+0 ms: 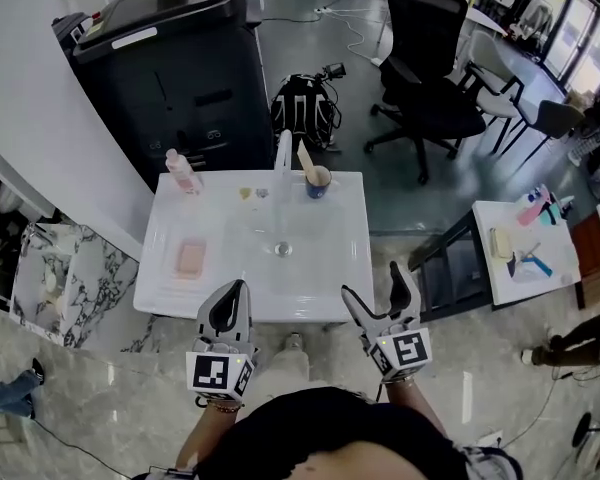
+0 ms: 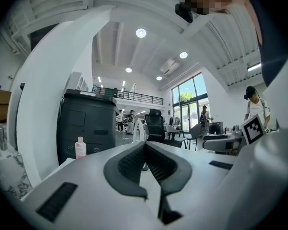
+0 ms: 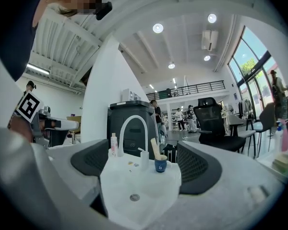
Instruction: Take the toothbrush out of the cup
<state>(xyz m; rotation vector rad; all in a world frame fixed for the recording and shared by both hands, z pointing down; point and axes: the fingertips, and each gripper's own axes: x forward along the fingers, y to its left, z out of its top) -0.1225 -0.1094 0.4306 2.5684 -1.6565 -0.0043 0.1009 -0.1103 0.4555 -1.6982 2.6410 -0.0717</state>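
The small dark-blue cup point(image 1: 318, 181) ahead of me stands upright on the back ledge of the white sink point(image 1: 335, 258), just right of the faucet point(image 1: 283, 154). It has a white mark on its front. The pale beige toothbrush point(image 1: 305, 159) stands in it, leaning left toward the faucet, with its upper end well above the rim.
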